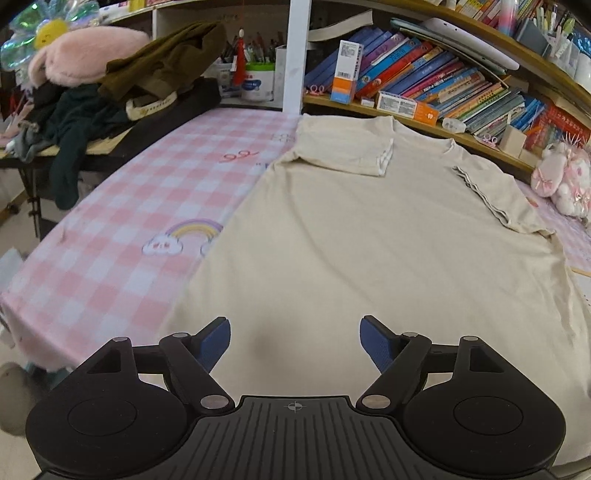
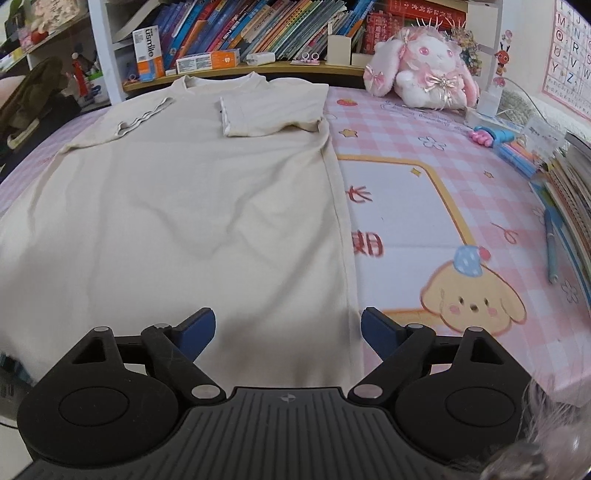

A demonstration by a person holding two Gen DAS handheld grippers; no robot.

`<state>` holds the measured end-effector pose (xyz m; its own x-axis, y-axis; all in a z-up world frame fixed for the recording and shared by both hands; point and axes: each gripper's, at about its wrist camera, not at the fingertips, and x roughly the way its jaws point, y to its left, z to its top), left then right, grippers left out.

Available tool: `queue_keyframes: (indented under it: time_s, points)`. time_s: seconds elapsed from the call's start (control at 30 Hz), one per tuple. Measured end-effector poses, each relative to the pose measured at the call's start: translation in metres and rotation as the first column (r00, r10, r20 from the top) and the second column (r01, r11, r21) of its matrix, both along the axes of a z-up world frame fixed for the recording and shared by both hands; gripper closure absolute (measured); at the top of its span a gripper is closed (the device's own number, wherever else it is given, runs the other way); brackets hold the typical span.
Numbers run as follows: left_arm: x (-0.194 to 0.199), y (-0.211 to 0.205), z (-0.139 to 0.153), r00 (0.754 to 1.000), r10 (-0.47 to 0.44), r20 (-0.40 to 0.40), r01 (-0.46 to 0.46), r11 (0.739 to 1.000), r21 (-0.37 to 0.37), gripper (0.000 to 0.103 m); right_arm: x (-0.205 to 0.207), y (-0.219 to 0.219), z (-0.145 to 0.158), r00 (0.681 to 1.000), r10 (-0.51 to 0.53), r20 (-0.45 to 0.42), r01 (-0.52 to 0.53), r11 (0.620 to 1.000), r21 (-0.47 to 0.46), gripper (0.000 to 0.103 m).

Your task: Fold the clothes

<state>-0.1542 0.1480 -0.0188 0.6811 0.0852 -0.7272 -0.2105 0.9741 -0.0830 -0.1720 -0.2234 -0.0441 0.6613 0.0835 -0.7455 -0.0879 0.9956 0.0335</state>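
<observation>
Your left gripper point(image 1: 295, 341) sits at the bottom centre of its frame, jaws spread wide with nothing between them, hovering over the near hem of the shirt point(image 1: 369, 251). Your right gripper point(image 2: 288, 332) is likewise at the bottom centre, wide open and empty, with the shirt's point(image 2: 192, 206) right side seam running down between its blue pads point(image 2: 376, 330).

The shirt is cream, laid flat on the pink checked cloth point(image 1: 122, 221), collar toward the top of both frames and hem toward you. Both short sleeves are folded inward onto the chest: in the left view one lies at upper centre and the other at upper right.

A plush rabbit point(image 2: 424, 70) sits on the cloth at the upper right of the right view, beside the bookshelf point(image 2: 266, 33). A heap of dark clothes point(image 1: 122, 88) fills the upper left of the left view.
</observation>
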Motion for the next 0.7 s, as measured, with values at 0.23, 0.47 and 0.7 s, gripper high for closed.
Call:
queue_keyframes:
  time_s: [0.23,0.47,0.7]
  points:
    - [-0.020,0.003,0.000,1.000,-0.007,-0.013,0.008,0.999,0.044,0.023,-0.015,-0.016,0.003,1.000,-0.028,-0.001,0.028,0.999,0.033,0.016]
    - [-0.039,0.032,-0.004,0.999,0.040,-0.034,-0.039,0.999,0.034,0.023,-0.026,-0.025,0.002,0.998,-0.061,-0.025,0.062,0.996,0.056,0.022]
    - [-0.049,0.073,-0.014,0.994,0.085,-0.074,-0.086,0.996,-0.008,0.024,-0.037,-0.042,-0.001,0.990,-0.112,-0.082,0.120,0.988,0.098,0.029]
